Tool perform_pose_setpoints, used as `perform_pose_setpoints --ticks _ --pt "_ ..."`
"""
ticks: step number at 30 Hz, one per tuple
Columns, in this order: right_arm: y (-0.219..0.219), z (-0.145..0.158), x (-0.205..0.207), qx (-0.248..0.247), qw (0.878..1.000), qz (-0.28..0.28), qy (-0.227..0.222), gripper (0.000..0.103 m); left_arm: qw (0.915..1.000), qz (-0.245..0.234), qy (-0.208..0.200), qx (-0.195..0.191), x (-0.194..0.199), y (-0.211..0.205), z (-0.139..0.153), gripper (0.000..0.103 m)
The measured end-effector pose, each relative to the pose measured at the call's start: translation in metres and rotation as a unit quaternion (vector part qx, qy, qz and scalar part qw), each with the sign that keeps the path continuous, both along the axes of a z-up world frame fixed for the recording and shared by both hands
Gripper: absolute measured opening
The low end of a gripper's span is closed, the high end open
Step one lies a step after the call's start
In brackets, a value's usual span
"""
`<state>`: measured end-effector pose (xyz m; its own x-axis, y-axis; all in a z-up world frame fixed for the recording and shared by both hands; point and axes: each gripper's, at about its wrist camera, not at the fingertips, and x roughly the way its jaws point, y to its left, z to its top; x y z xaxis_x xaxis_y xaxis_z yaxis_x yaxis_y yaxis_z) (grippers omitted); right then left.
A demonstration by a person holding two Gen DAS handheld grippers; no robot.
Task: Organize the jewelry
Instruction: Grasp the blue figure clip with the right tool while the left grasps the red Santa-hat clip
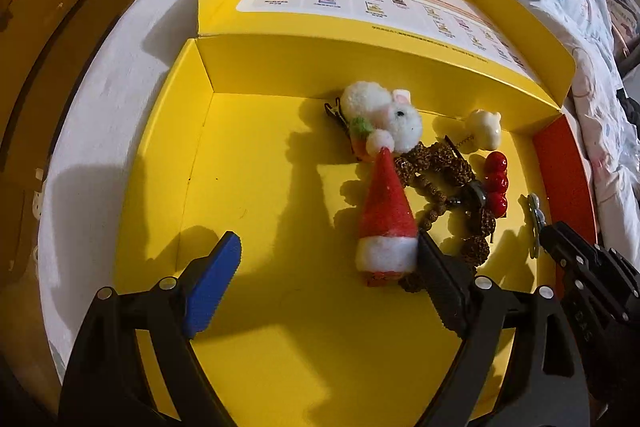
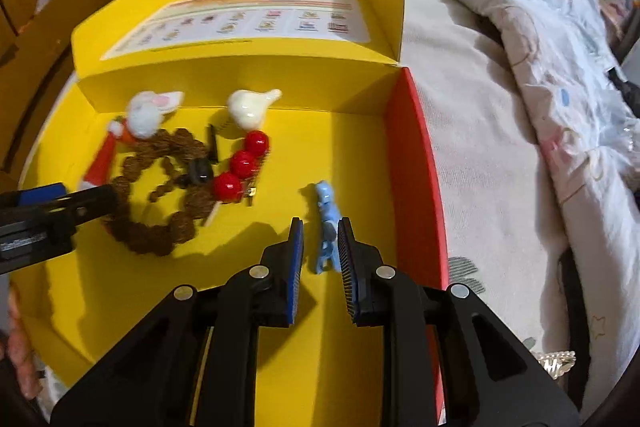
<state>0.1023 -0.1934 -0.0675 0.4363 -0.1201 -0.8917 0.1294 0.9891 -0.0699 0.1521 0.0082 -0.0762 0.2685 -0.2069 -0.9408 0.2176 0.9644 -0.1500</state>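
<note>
A: Left wrist view first. The left claw (image 1: 328,263) is spread wide and holds nothing, hanging over the yellow box (image 1: 248,163) on the bed (image 1: 568,27). Its dark finger (image 1: 440,287) sits just beside the Santa hat (image 1: 386,223). The jewelry is heaped in the box's right half: white bunny (image 1: 384,117), brown beads (image 1: 436,163), red balls (image 1: 496,181), cream charm (image 1: 484,129).

B: What could go wrong there?

A: I'd guess the beads. They run under the hat, so a pinch on one may drag the whole heap.

B: And the right wrist view?

A: The right claw (image 2: 320,247) is nearly closed, with the blue clip (image 2: 329,227) between its pads; whether they press on it I cannot tell. The clip lies on the box floor near the red wall (image 2: 416,167), apart from the heap. The left claw (image 2: 80,201) reaches in beside the beads (image 2: 156,227).

B: Risk?

A: The clip is thin and flat, so it could slip out or twist. The two claws also work close together and might knock.
</note>
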Motion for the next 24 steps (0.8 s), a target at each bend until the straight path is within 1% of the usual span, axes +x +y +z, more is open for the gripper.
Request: perform_pose_setpoints --ticks 2,4,8,11,13,14,16,18,22,23,24 --pt "-0.002 -0.006 0.002 -0.005 1.000 -0.003 0.007 0.023 1.0000 -0.001 0.001 0.001 0.001 0.001 -0.001 0.086" --pt "-0.002 -0.006 0.002 -0.006 1.000 -0.004 0.005 0.023 1.0000 -0.002 0.000 0.006 0.003 0.001 -0.002 0.086" --pt "-0.004 -0.008 0.004 -0.011 1.000 -0.005 0.012 0.023 1.0000 -0.001 0.004 0.001 0.004 0.000 -0.003 0.085" --pt "-0.002 -0.009 0.004 -0.015 1.000 -0.001 0.014 0.023 1.0000 -0.006 0.004 -0.006 0.004 -0.001 -0.002 0.079" --pt "-0.001 -0.009 0.005 -0.019 1.000 0.001 0.016 0.023 0.9998 -0.011 0.004 -0.014 0.004 -0.002 0.000 0.068" --pt "0.000 -0.010 0.004 -0.019 1.000 0.002 0.016 0.023 0.9998 -0.014 0.005 -0.016 0.003 -0.003 0.000 0.065" --pt "0.001 -0.011 0.004 -0.020 1.000 0.004 0.021 0.021 0.9996 -0.020 0.004 -0.022 0.002 -0.005 0.003 0.054" --pt "0.000 -0.016 0.004 -0.011 0.999 0.007 0.030 0.020 0.9992 -0.025 0.008 -0.030 0.002 -0.005 0.003 0.049" --pt "-0.002 -0.015 0.004 0.001 1.000 0.005 0.031 0.019 0.9987 -0.023 0.014 -0.042 0.004 -0.002 0.002 0.049" --pt "-0.002 -0.015 0.003 0.002 1.000 0.007 0.031 0.019 0.9985 -0.023 0.015 -0.047 0.004 -0.002 0.002 0.047" --pt "-0.002 -0.015 0.003 0.003 0.999 0.007 0.031 0.018 0.9982 -0.024 0.015 -0.052 0.005 -0.001 0.002 0.042"
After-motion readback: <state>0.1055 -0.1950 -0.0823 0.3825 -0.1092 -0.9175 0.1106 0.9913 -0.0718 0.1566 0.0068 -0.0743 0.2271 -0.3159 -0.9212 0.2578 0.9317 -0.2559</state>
